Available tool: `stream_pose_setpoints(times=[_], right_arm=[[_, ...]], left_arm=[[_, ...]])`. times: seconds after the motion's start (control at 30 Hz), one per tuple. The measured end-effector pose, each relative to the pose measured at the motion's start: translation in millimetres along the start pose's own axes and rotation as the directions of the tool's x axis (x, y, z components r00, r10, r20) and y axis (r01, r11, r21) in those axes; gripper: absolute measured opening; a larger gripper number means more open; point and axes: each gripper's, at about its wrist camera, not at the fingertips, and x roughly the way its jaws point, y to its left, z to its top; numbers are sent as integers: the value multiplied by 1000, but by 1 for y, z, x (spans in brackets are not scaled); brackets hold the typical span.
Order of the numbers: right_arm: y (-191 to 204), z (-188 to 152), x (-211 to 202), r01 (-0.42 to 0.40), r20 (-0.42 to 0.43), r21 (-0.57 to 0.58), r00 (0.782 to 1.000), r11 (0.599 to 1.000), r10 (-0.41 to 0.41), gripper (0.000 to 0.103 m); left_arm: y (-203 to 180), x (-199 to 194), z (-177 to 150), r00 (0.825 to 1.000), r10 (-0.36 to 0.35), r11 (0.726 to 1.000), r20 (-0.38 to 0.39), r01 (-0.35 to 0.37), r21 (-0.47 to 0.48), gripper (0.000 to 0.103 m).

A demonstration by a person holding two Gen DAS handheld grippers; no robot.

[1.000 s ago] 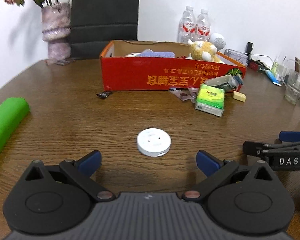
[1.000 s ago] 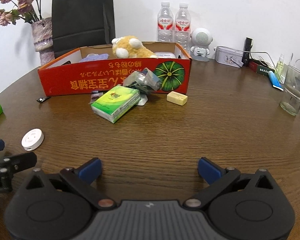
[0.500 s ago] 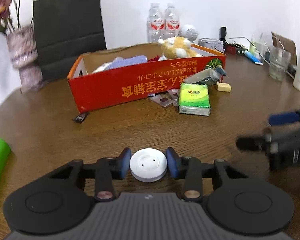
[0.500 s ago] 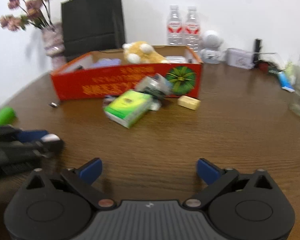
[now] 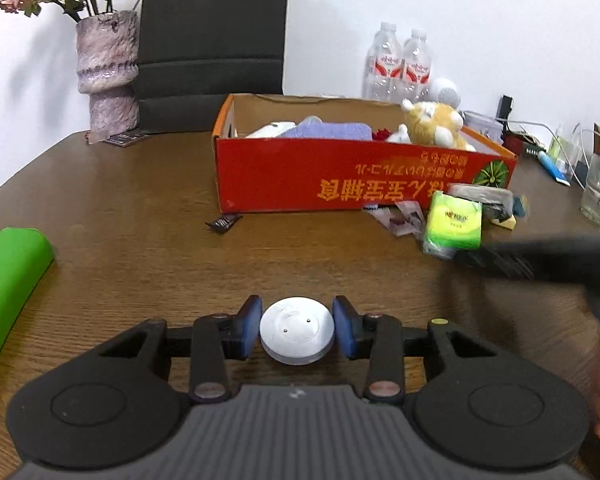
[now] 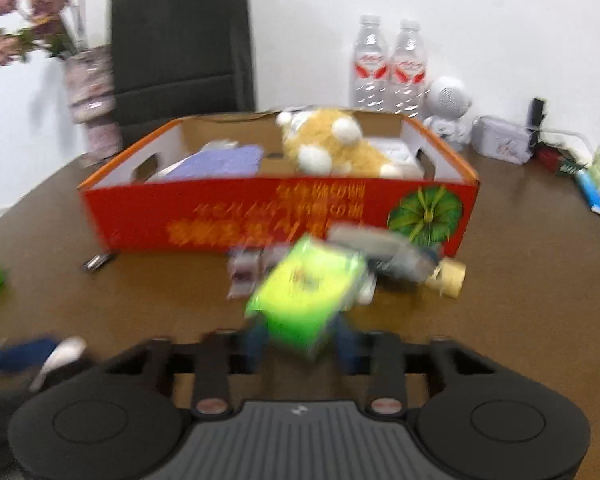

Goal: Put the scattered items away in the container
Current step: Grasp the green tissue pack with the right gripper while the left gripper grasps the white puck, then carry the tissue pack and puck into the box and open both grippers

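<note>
A: What did the left gripper (image 5: 298, 334) have?

B: A white round disc (image 5: 297, 335). The blue pads (image 5: 249, 328) were closed partway and pressed against its two sides, so it sat squarely between them, low over the brown table (image 5: 140, 240).

A: And the right gripper (image 6: 300, 342)?

B: Its view was badly blurred. The jaws had just been closing, and the green packet (image 6: 306, 300) stood between the two blue fingers (image 6: 256, 338), tilted up on one corner. The fingers looked drawn in against its lower end, so I took it as gripped. From the left camera the same gripper was only a dark smear (image 5: 540, 258) reaching to the packet (image 5: 454, 222).

A: Where was the box?

B: The red cardboard box (image 5: 340, 176) sat on the far part of the table, open at the top. A plush toy (image 5: 434, 126) lay inside at its right end and a purple cloth (image 5: 328, 132) beside it, more to the left.

A: What lay loose outside?

B: Just in front of the box's right end there were small sachets (image 5: 404, 216), a clear wrapped bundle (image 6: 400, 256) and a pale yellow block (image 6: 448, 278), all close to the packet. A small dark wrapper (image 5: 222, 222) lay near the box's left corner. A green roll (image 5: 8, 276) lay at the table's left edge, well apart from the rest.

A: Anything behind?

B: A vase with dried flowers (image 5: 106, 76), a black bag (image 5: 212, 44) and two water bottles (image 5: 400, 68) by the wall
</note>
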Motion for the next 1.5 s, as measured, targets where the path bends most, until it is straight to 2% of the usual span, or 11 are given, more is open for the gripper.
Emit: stream_pose_setpoints(times=[0.13,0.27,0.37,0.47,0.53,0.77,1.03,1.2,1.3,1.4,1.5], right_arm=[[-17,-30,-37,-65,4,32,998,997,65,15],[-18,-4,-32,-64,36,147,998,987,60,91],[-4,24,5,-37,7,200,999,979,36,82],[12,33,39,77,-20,119,997,990,-75,48],[15,26,37,107,-7,70,994,992,-107,46],[-22,-33,-46,-105,38,53,994,993,103,45],[-25,-56,-87,-101,68,-17,993,995,102,45],[-30,5,-108,-156,202,-64,965,986,166,45],[-35,78,-91,-218,243,-47,944,975,223,45],[-32,156,-32,-256,179,-52,948,965,261,45],[-26,205,53,-216,16,-23,976,976,216,45]], left_arm=[[0,-1,-3,1000,3,1000,-1,-3,3,39],[2,1,-3,1000,17,1000,3,-17,-11,39],[6,1,-2,1000,26,999,5,-26,-29,39],[10,1,-2,1000,17,998,5,-17,-53,40],[13,1,-1,1000,20,998,2,-20,-65,40],[-1,-1,-5,1000,5,1000,5,-5,5,40],[0,-2,-6,1000,-18,1000,-6,18,3,39],[7,-14,25,993,-117,993,-24,117,1,39],[6,-22,90,995,-77,996,69,73,59,39],[3,1,155,985,16,992,169,-36,119,39],[12,68,184,995,52,991,84,-62,119,39]])
